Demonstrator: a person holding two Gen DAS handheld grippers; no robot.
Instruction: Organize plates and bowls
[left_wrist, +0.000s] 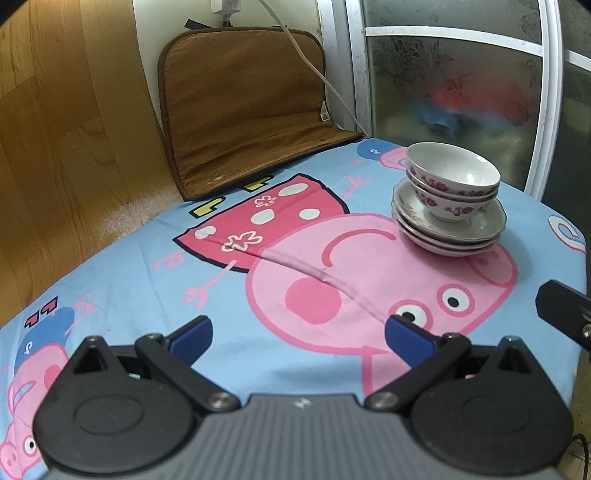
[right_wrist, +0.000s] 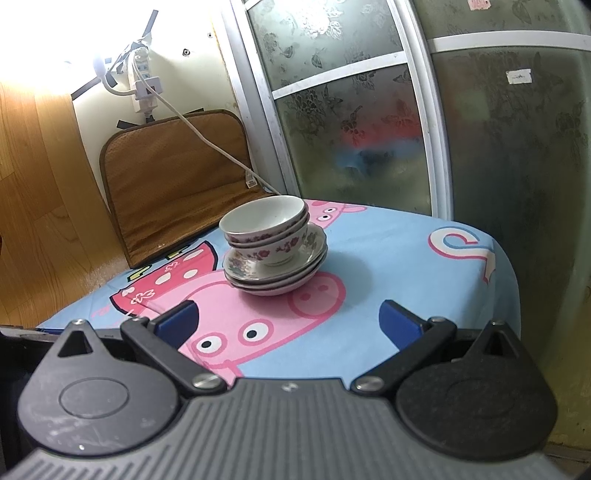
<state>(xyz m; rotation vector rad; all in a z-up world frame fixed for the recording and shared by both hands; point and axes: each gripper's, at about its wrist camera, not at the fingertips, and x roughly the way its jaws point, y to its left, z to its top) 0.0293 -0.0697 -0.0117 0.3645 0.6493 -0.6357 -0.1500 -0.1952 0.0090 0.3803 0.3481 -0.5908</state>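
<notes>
Bowls (right_wrist: 264, 225) nested atop stacked plates (right_wrist: 275, 271), apparently three.

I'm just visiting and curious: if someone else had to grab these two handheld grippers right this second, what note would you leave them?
Left gripper: open, holding nothing, hovering over the cartoon tablecloth.
Right gripper: open, holding nothing, facing the crockery.
Things: two floral bowls nested together, sitting on a stack of plates near the table's far side. The pile stands apart from both grippers.
Done: as far as these views show, bowls and plates are gathered into one pile.
Left: possibly nothing; look around for stray dishes outside the cameras' view before stopping.
</notes>
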